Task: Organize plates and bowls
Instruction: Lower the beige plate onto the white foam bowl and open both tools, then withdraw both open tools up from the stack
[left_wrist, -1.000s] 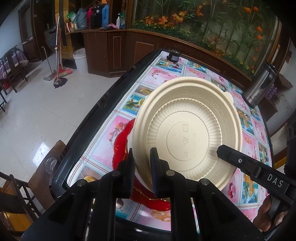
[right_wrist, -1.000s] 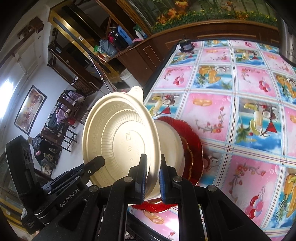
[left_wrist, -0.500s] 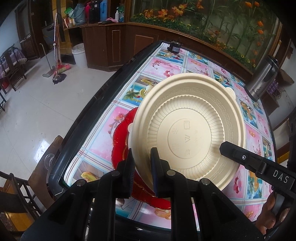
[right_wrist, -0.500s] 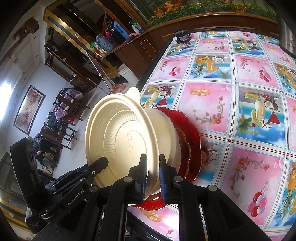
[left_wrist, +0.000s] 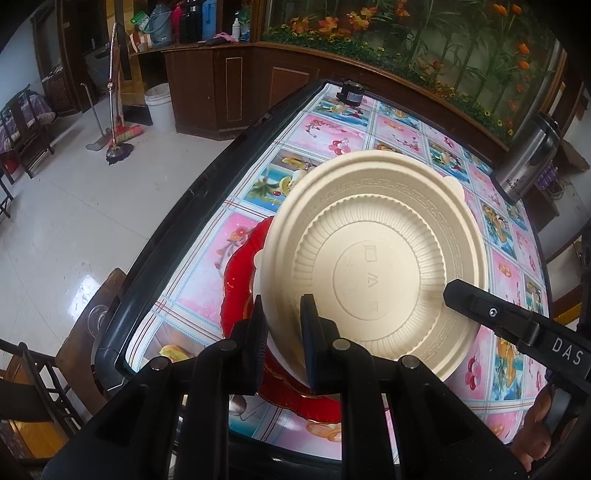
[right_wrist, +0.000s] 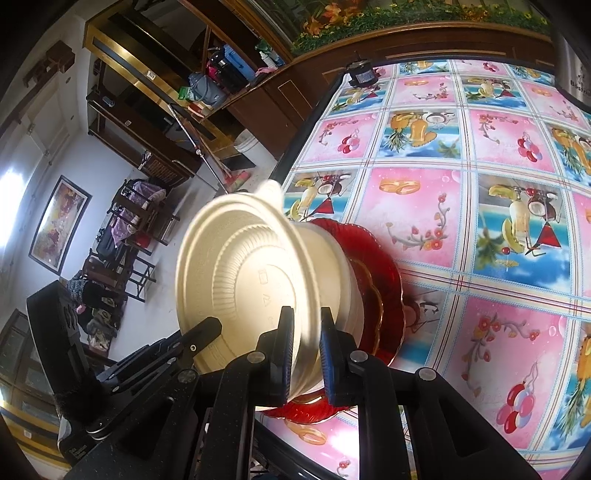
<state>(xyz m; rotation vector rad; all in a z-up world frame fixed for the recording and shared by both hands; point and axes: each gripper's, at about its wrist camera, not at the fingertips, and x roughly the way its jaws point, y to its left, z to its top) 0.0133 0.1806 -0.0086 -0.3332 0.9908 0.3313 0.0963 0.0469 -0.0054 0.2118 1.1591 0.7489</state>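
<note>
A cream bowl (left_wrist: 369, 258) is held upside-down, its ribbed underside toward the left wrist camera. My left gripper (left_wrist: 280, 306) is shut on its near rim. My right gripper (right_wrist: 306, 317) is shut on the rim at the other side, and one of its fingers (left_wrist: 480, 302) shows in the left wrist view. The cream bowl (right_wrist: 240, 266) tilts over a second pale bowl (right_wrist: 332, 258), close on top of it. That bowl rests on a stack of red plates (right_wrist: 388, 273) with gold trim, near the table's front left corner. The red plates (left_wrist: 236, 280) show below the bowl.
The table (left_wrist: 332, 140) has a pink and blue fruit-print cloth and a dark raised edge (left_wrist: 184, 206). A steel flask (left_wrist: 528, 162) stands at the far right, a small black device (left_wrist: 351, 92) at the far end. A wooden chair (left_wrist: 92, 314) stands left of the table.
The cream bowl has sunk a little and now lies closer over the pale bowl on the red plates. Both grippers keep their hold on its rim.
</note>
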